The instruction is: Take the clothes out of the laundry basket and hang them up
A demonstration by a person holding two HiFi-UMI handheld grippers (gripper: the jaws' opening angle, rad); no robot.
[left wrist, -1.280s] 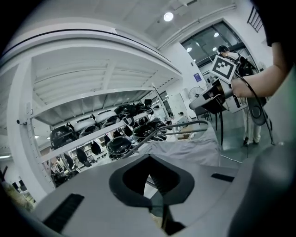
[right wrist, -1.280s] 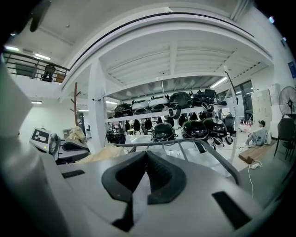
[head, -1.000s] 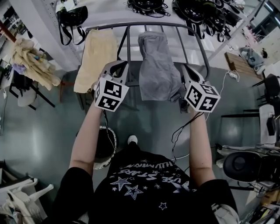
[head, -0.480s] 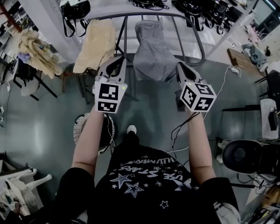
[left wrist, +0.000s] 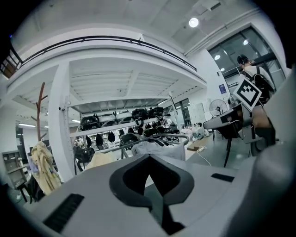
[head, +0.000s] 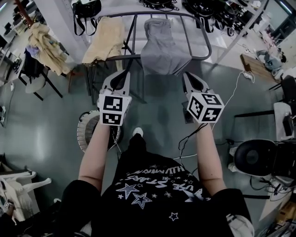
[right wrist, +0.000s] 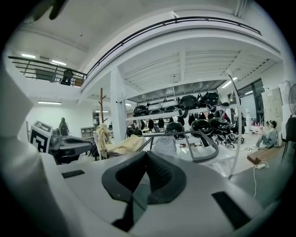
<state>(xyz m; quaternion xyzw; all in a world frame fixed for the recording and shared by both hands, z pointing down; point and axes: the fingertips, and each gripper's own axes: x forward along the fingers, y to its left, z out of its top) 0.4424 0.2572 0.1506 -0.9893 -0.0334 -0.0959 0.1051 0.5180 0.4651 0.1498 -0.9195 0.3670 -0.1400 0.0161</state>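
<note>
A grey garment and a cream garment hang over the bars of the metal drying rack. My left gripper and right gripper are held side by side just short of the rack, both shut with nothing between the jaws. The round white laundry basket stands on the floor under my left forearm; its inside looks dark. In the left gripper view the gripper points at the grey garment. The right gripper faces the cream garment and the grey garment.
A coat stand with beige clothes is at the far left, and a black bag hangs behind the rack. A black office chair stands at the right. Cables trail over the floor by my feet. White chairs sit at bottom left.
Both grippers have drawn back from the sides of the grey garment toward the person. The garment stays on the rack, and the basket shows more fully.
</note>
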